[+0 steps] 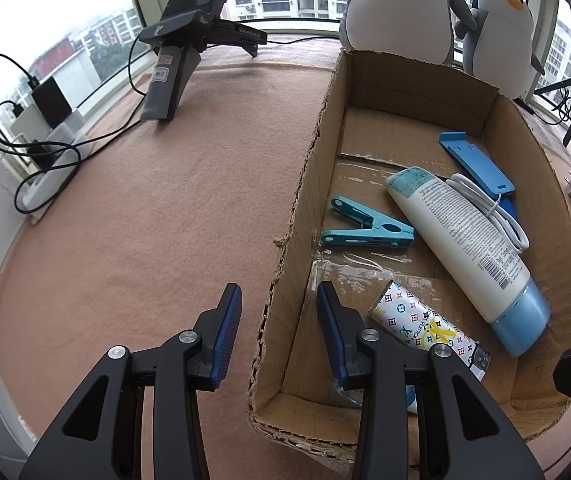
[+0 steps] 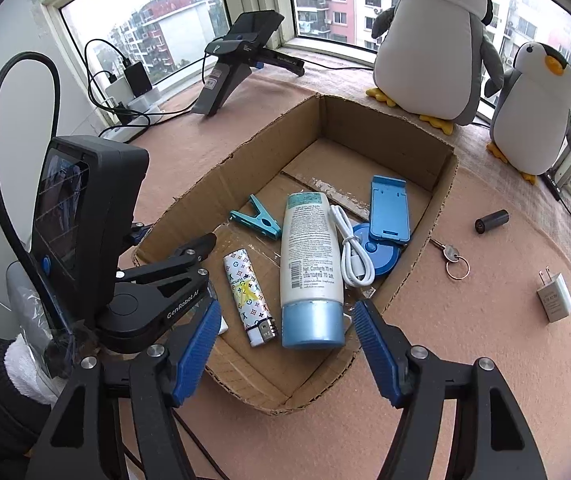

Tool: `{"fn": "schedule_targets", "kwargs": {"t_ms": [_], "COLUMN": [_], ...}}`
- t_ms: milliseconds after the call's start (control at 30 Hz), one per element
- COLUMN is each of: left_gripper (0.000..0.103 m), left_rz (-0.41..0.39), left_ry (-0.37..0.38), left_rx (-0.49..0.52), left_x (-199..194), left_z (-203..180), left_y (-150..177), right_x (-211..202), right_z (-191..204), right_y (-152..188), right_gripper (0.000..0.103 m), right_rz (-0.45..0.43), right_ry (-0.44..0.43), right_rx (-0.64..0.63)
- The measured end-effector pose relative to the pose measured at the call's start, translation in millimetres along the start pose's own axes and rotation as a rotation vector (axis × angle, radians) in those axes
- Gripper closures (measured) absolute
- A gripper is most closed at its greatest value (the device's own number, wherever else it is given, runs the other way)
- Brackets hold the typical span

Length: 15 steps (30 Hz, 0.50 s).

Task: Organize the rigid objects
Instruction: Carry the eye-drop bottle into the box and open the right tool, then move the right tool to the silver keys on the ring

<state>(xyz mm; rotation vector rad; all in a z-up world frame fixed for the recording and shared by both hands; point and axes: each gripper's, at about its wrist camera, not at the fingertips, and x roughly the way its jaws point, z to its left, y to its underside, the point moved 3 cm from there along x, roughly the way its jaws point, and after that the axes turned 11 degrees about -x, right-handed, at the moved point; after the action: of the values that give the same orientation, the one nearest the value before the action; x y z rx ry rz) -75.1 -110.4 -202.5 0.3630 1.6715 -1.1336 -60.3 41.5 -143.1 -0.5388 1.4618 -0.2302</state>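
— Five things lie in the cardboard box [image 2: 221,184], left to right: one teal clothespin [image 2: 256,218], one patterned lighter [image 2: 247,291], one white tube with a blue cap [image 2: 309,258], one coiled white cable [image 2: 351,254], one blue phone stand [image 2: 388,210].

— And outside it?

— Three on the pink cloth [image 2: 465,344] to the right: one black cylinder [image 2: 491,221], one key on a ring [image 2: 451,258], one white charger plug [image 2: 554,297]. Two plush penguins [image 2: 431,40] stand behind the box.

— The grippers?

— Two, both spread wide and empty. The left gripper [image 1: 279,330] straddles the box's left wall; the right gripper [image 2: 285,346] hovers at the near edge, over the tube's cap.
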Motion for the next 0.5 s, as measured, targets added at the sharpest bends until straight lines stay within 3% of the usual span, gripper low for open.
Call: {"fn": "schedule_targets", "kwargs": {"t_ms": [500], "left_gripper": [0.066], "left_rz": [0.000], "left_ry": [-0.001], "left_rx": [0.000], "left_x": [0.0], "left_z": [0.2], "left_y": [0.0], "right_x": [-14.8], "right_z": [-27.0], "right_y": [2.9], "right_gripper": [0.038], "right_rz": [-0.029], "right_ry": [0.040], "right_rx": [0.057]}}
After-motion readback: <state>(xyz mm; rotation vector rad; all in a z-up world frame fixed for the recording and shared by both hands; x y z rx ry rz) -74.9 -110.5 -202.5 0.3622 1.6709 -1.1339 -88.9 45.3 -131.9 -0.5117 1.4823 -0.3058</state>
